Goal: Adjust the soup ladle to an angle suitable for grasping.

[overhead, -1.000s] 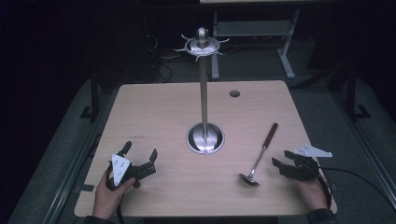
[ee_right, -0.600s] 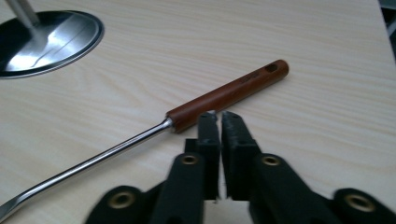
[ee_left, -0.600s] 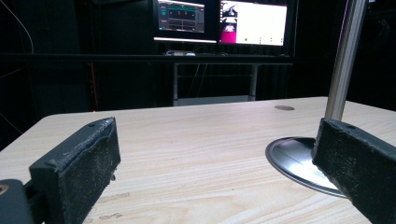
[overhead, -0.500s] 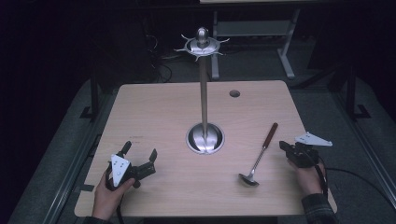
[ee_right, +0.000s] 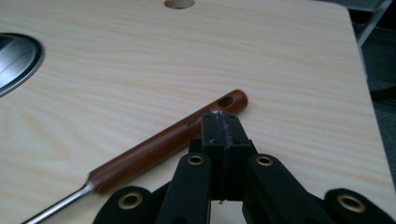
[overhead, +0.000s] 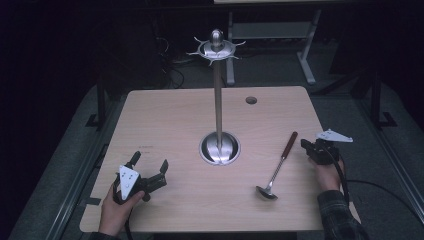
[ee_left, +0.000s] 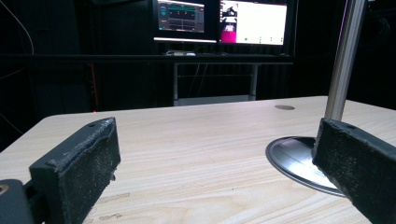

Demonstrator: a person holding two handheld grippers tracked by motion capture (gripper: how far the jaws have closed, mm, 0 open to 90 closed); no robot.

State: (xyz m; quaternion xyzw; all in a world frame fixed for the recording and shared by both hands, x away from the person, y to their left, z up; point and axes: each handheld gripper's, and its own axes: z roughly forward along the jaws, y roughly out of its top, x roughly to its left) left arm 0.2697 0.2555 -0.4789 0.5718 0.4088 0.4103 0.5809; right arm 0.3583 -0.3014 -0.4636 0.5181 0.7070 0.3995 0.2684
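I am bringing my right tool (ee_right: 220, 122) — jaws pressed together, holding nothing — up beside the ladle (overhead: 278, 166) handle, which is lying untouched on the table (overhead: 165, 120) right of the stand (overhead: 218, 100), while my left tool (overhead: 150, 167) is resting apart — the pickup and hanging are yet to come.

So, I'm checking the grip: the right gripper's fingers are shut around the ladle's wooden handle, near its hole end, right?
Not quite. The right gripper is shut, but on nothing: its fingers are pressed together just short of the ladle, whose handle lies free on the table. The right gripper view shows it.
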